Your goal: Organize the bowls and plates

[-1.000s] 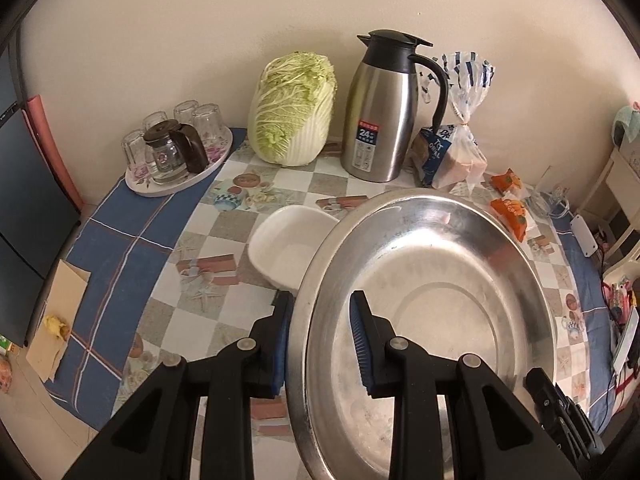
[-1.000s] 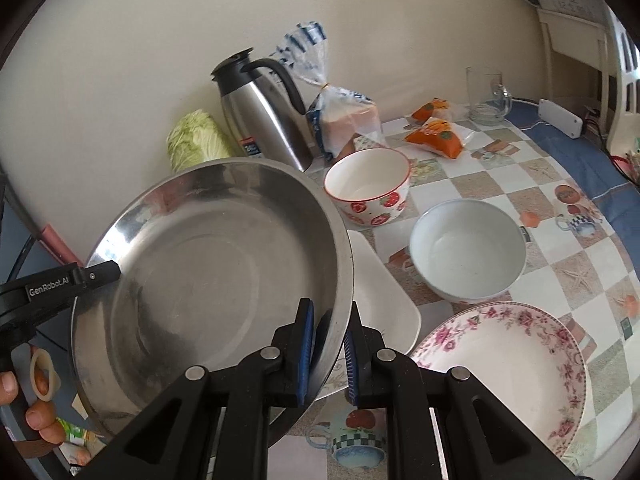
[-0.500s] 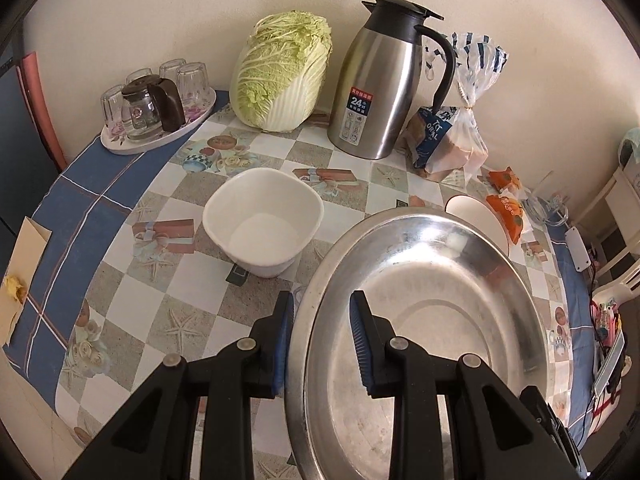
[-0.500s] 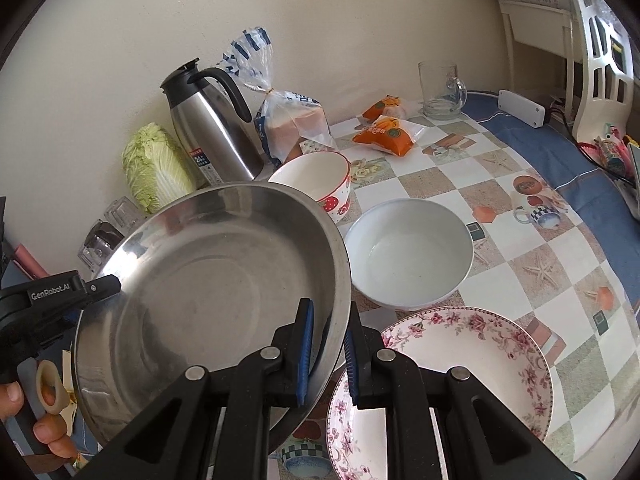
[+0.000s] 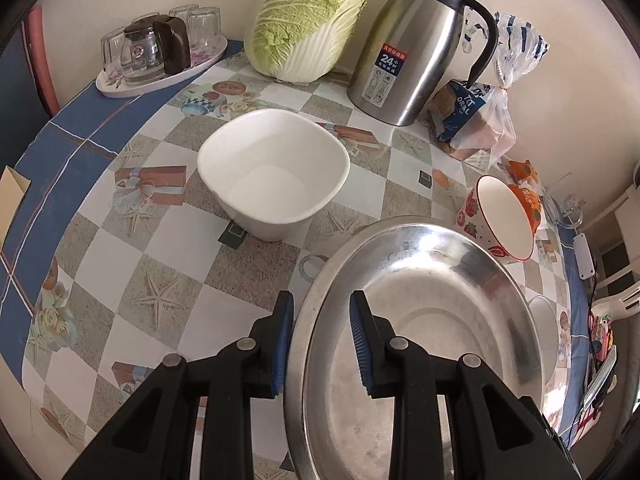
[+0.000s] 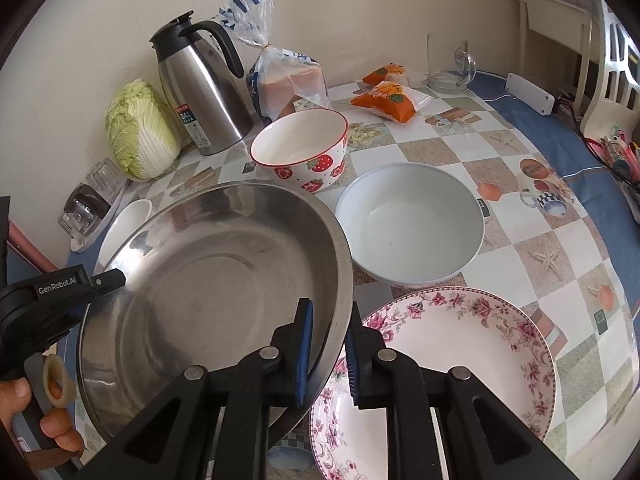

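Observation:
Both grippers hold one large steel basin (image 5: 432,344) above the table; it also shows in the right wrist view (image 6: 208,292). My left gripper (image 5: 320,340) is shut on its left rim. My right gripper (image 6: 326,354) is shut on its right rim. A white square bowl (image 5: 274,176) stands ahead of the left gripper. A strawberry bowl (image 6: 304,150), a white round bowl (image 6: 410,224) and a floral plate (image 6: 460,364) lie right of the basin. The basin's edge overlaps the floral plate.
A steel thermos jug (image 5: 412,48), a cabbage (image 5: 304,20), a bread bag (image 5: 476,120) and a tray of glasses (image 5: 160,56) stand along the wall. Orange snack packs (image 6: 388,98) and a glass mug (image 6: 448,64) are at the far right.
Both grippers have carried the basin back and to the right, away from over the white square bowl. It now hangs lower, next to the floral plate.

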Demonstrator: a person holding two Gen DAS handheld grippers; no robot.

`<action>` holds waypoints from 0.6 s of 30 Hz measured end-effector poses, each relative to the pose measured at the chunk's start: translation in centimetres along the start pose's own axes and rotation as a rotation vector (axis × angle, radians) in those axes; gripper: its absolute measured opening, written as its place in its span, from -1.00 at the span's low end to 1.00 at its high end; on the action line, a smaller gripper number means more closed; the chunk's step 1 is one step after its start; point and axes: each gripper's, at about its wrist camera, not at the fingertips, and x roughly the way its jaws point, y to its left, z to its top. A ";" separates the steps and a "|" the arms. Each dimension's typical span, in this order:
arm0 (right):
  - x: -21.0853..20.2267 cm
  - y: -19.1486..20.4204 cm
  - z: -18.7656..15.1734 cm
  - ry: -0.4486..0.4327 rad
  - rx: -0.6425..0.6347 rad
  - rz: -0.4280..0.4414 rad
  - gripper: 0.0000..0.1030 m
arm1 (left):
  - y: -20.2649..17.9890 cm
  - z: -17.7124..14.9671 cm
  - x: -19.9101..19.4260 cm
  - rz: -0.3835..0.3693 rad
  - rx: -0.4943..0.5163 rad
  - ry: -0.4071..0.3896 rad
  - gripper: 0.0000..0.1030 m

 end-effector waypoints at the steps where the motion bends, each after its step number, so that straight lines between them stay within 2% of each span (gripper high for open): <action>1: 0.1 0.0 0.1 0.006 -0.005 -0.006 -0.68 | 0.1 0.0 0.1 -0.001 -0.006 0.004 -0.42; 12: 2.0 0.9 2.1 0.071 -0.050 -0.030 -0.68 | 0.7 0.3 1.5 -0.010 -0.044 0.029 -0.42; 18: 2.7 0.7 2.6 0.056 -0.042 -0.038 -0.69 | 0.3 0.3 1.8 -0.011 -0.023 0.034 -0.42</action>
